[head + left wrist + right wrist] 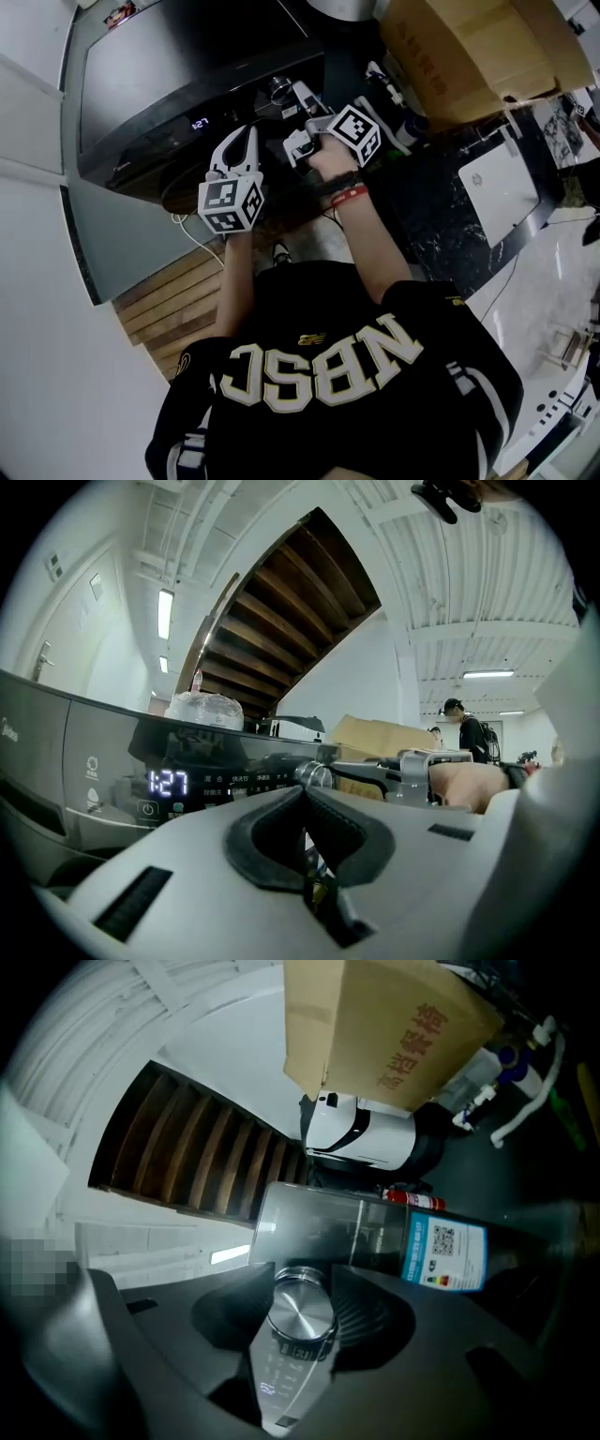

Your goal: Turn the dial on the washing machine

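The dark washing machine [187, 75] fills the upper left of the head view, its display [167, 783] lit with 1:27. Its round silver dial [298, 1321] sits on the control panel between the jaws of my right gripper [302, 1290], and both pads press against its sides. In the head view the right gripper [294, 101] reaches onto the panel. In the left gripper view the dial [317, 774] is also visible. My left gripper [246, 133] hangs just left of the right one, in front of the panel. Its jaws [303, 803] are shut and hold nothing.
A large cardboard box [469, 47] stands to the right of the machine, beside white hoses and bottles [403, 117]. A white laptop [502, 187] lies on the dark floor [431, 216] at the right. Wooden stair treads [169, 291] are at the lower left. A person [464, 728] stands far off.
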### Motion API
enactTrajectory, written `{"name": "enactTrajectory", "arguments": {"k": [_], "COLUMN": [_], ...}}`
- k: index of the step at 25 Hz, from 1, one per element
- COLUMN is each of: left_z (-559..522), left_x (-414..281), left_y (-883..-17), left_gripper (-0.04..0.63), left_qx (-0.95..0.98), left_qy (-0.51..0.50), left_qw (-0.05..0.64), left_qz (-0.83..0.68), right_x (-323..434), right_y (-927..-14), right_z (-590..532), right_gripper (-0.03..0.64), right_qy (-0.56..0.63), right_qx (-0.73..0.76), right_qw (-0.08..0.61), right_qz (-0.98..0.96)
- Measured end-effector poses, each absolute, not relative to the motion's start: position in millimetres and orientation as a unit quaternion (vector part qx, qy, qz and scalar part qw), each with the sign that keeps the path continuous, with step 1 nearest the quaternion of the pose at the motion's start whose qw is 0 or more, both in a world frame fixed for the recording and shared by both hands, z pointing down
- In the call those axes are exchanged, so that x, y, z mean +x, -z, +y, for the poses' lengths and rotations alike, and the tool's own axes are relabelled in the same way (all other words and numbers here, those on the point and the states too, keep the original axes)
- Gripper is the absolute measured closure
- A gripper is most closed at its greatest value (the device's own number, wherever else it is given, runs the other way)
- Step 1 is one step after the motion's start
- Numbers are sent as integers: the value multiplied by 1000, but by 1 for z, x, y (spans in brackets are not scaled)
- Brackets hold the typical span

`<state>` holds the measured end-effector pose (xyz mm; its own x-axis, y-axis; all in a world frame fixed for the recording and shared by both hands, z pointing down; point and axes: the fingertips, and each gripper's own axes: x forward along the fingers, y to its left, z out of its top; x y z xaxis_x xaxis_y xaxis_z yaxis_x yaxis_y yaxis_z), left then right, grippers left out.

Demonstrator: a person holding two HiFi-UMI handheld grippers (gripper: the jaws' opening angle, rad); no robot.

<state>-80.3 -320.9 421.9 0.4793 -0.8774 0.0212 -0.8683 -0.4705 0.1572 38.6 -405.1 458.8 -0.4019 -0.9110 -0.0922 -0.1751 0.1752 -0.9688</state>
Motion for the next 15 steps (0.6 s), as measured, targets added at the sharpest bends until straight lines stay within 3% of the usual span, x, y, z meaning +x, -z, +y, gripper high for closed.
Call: {"name": "enactTrajectory", "arguments": {"k": [2, 6, 15], "left_z": [-322, -323, -316], "left_x": [-84, -90, -110], "left_y": [-420, -416, -409], "left_gripper": [581, 581, 581], "left_qx": [855, 851, 835], "left_qy": [30, 31, 27], "left_qw": [69, 68, 52], "left_qz": [-513, -520, -547], "right_x": [42, 50, 44], "right_y": [-456, -447, -441], "right_z": [-404, -399, -369], "right_gripper": [439, 421, 434], "right_qy": [478, 415, 223], "right_qx": [-414, -432, -479], "right_qw": [352, 309, 142], "right_qz": [690, 739, 837]}}
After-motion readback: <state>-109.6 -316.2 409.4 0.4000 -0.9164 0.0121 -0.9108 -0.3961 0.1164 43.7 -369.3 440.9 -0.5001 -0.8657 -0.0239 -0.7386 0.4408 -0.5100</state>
